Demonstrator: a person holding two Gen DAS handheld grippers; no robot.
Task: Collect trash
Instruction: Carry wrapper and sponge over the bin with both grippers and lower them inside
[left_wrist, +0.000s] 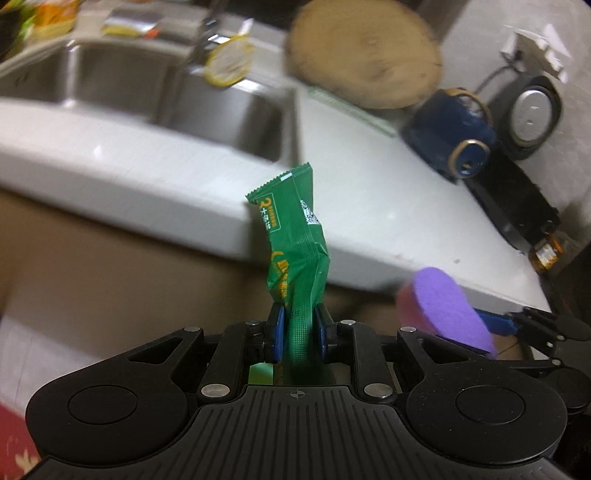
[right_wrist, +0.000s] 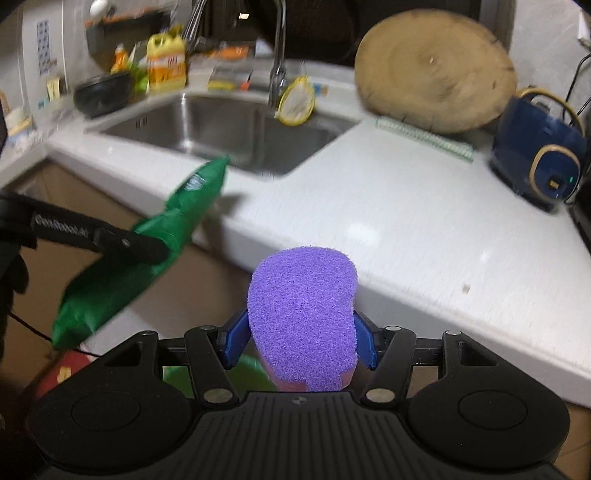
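My left gripper (left_wrist: 300, 325) is shut on a crumpled green snack wrapper (left_wrist: 295, 236), which sticks up out of the blue pads in front of the counter edge. My right gripper (right_wrist: 300, 341) is shut on a purple sponge (right_wrist: 303, 317) with a pink underside, held off the counter's front edge. In the right wrist view the green wrapper (right_wrist: 147, 251) hangs at the left in the left gripper's black fingers (right_wrist: 129, 243). In the left wrist view the purple sponge (left_wrist: 447, 310) shows at the right. Both grippers are off the white counter (right_wrist: 406, 214), over the floor side.
A steel sink (right_wrist: 221, 129) with a tap (right_wrist: 277, 55) is set in the counter. A round wooden board (right_wrist: 436, 70) leans on the wall; a blue appliance (right_wrist: 539, 158) stands at the right. Bottles and a dark bowl (right_wrist: 103, 96) crowd the far left. Something green (right_wrist: 255, 373) and something red (right_wrist: 62, 373) lie below.
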